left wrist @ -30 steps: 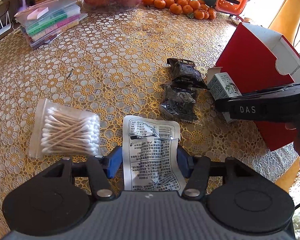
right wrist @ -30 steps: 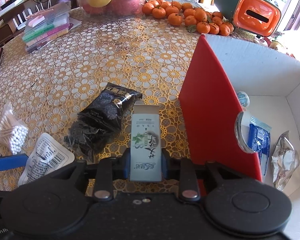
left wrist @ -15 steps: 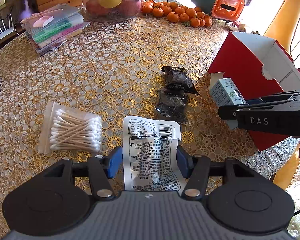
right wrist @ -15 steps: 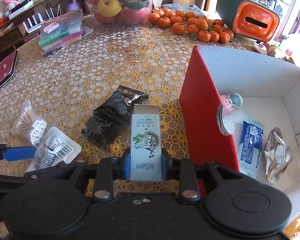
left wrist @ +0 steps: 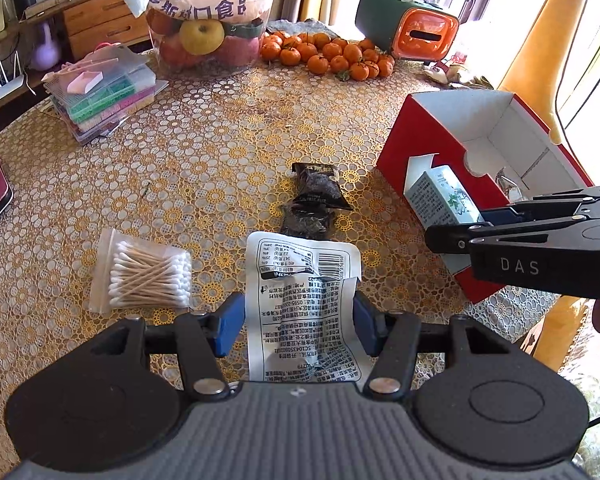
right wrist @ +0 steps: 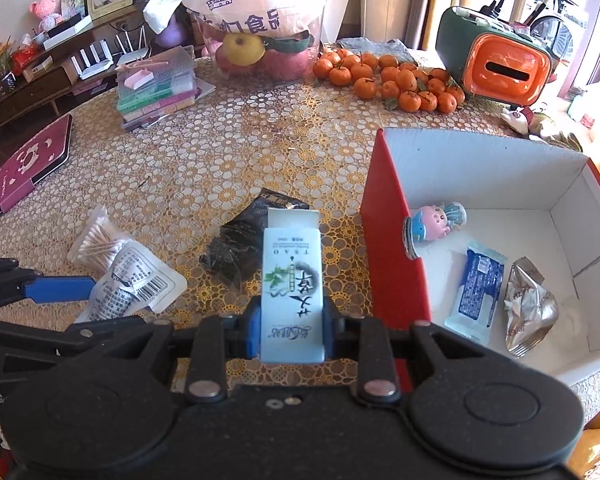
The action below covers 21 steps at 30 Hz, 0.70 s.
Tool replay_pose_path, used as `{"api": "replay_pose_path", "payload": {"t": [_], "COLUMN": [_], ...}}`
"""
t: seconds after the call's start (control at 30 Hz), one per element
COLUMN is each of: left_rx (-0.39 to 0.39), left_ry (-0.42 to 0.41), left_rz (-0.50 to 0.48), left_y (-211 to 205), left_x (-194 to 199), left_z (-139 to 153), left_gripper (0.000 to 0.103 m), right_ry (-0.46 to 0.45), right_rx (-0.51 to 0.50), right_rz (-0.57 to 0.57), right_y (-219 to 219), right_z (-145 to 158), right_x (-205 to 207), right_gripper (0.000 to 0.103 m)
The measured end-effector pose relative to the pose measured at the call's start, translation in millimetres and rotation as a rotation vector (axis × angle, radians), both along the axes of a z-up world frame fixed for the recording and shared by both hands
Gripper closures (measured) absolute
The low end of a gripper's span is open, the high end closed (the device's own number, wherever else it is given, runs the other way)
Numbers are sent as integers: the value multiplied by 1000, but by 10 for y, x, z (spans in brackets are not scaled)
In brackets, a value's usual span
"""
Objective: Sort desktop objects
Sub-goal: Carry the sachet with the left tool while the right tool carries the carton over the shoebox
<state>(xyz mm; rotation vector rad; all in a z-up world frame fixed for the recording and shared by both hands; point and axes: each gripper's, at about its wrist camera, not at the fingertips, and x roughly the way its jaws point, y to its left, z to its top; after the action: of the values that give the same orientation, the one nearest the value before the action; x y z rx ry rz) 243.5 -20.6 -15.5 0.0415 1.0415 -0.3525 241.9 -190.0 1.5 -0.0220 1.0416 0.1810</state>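
Two black packets; box holds perhaps four items.

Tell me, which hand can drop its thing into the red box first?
Probably the right. The right gripper, holding the small carton, is right beside the red box. The left gripper, holding the white packet, is farther away, near the cotton swabs.

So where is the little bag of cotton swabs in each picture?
Left wrist view: the bag of cotton swabs lies on the table at lower left, just left of the white packet in the left gripper.
Right wrist view: the bag sits at the left edge, partly behind that same packet.
Shared landmark: the red box, on the right in both.
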Motion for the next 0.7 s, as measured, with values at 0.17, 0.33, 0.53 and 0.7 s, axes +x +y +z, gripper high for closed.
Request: {"api": "replay_pose_path", "payload": {"t": [0.17,0.33,0.53,0.7], "left_rx": [-2,-3,-9,-10], "left_ry": [-14,-26,-49,-59], "left_rz": [-31,-61,-89,-117], "left_y": [-94,-222,-390,-567], "left_x": [-85,-147,-179,-179], "left_z": [140,264,385,452], "left_gripper": [47,47,47,47], "right_ry": [-12,-13,-17,-27], "right_rx": [14,28,53,54], "right_rz": [15,25,3,-24], "right_y": [-67,-161,-379,-575], "right_z": [134,254,357,392], "right_x": [-104,-198,-233,-238], "right_gripper": [76,76,76,76]}}
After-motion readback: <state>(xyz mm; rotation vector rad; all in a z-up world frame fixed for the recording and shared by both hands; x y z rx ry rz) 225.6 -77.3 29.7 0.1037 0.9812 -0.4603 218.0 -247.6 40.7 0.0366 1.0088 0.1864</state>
